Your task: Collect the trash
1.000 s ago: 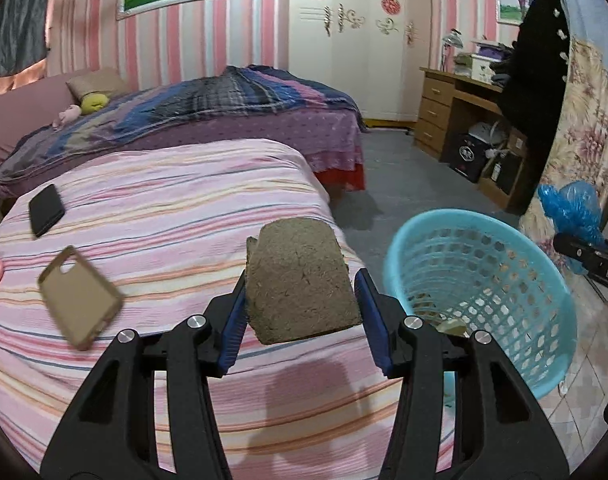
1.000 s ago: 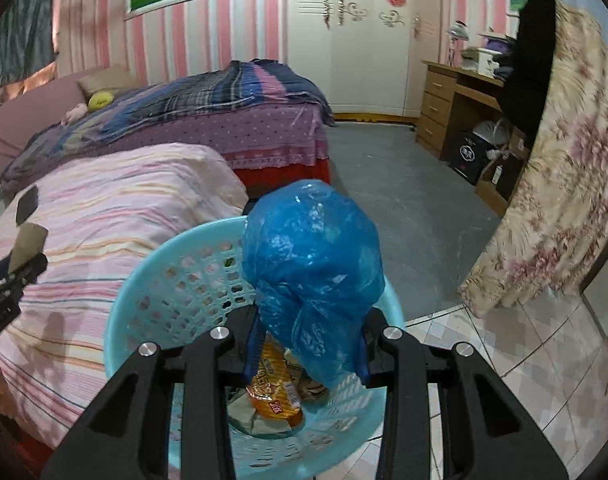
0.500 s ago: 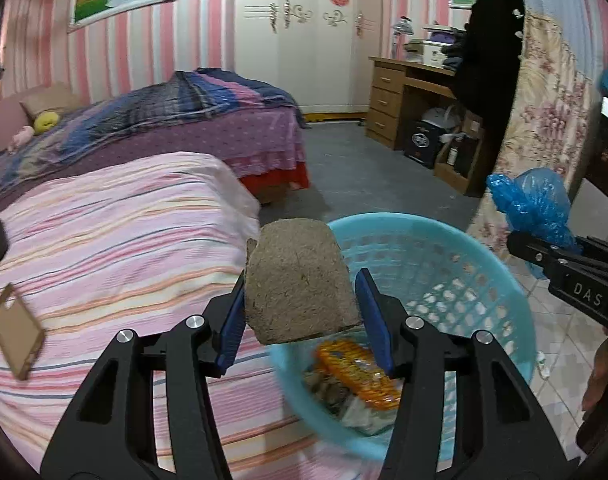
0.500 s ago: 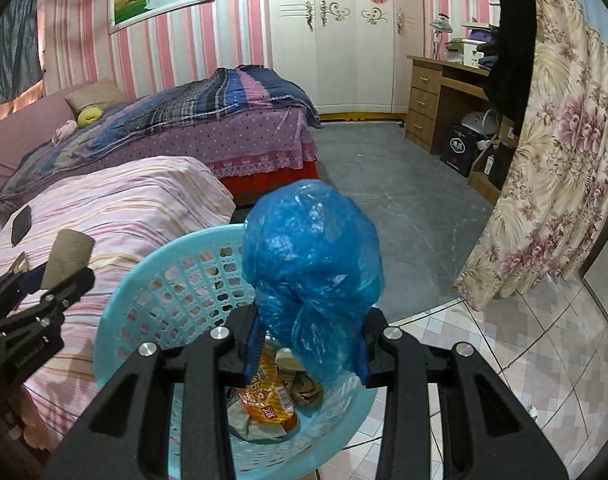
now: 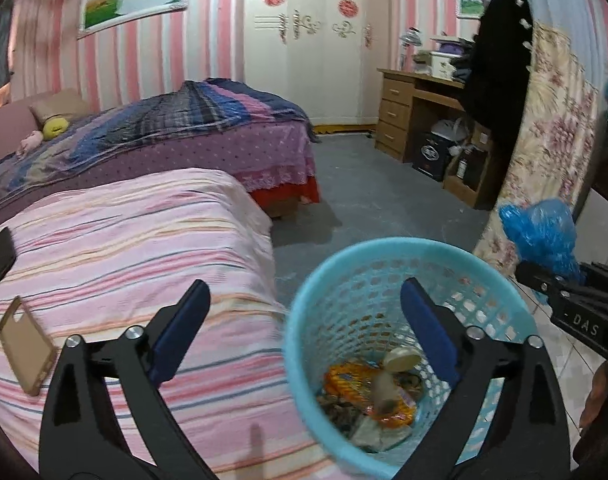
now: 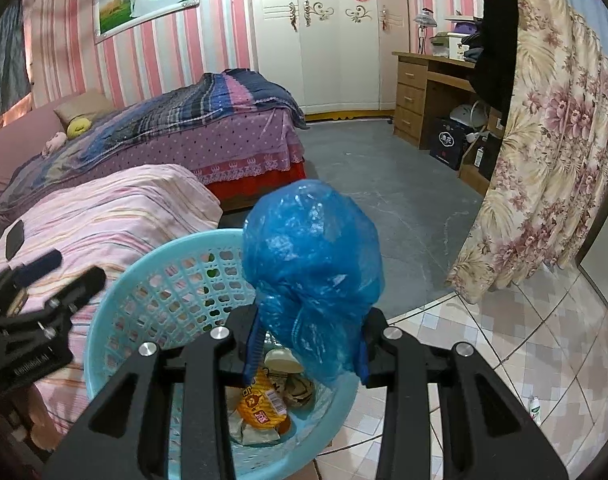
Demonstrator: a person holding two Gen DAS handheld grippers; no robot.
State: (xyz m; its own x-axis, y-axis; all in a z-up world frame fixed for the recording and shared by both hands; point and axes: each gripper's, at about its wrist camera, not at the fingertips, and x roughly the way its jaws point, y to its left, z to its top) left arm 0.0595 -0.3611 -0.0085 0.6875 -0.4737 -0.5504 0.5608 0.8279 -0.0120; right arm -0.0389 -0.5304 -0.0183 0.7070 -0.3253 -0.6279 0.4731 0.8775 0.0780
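Observation:
My left gripper (image 5: 304, 292) hangs over the near rim of the light blue basket (image 5: 383, 246). Its jaws are opening wide and nothing is between them. A blurred brownish piece (image 5: 383, 390) lies among the wrappers (image 5: 355, 380) at the basket's bottom. My right gripper (image 6: 309, 340) is shut on a crumpled blue plastic bag (image 6: 311, 256), held just above the basket's (image 6: 156, 256) right side. The left wrist view shows that bag (image 5: 543, 232) and the right gripper (image 5: 563, 292) at the right edge.
The pink striped bed (image 5: 124, 240) touches the basket's left side, with a black phone (image 5: 2, 254) and a tan phone case (image 5: 26, 346) on it. A wooden desk (image 5: 407, 116) and flowered curtain (image 6: 543, 160) stand to the right. A small bottle (image 6: 535, 406) lies on the tiles.
The left gripper swung right from over the bed to over the basket, then opened and the brown block left its jaws. The right gripper held still with the blue bag.

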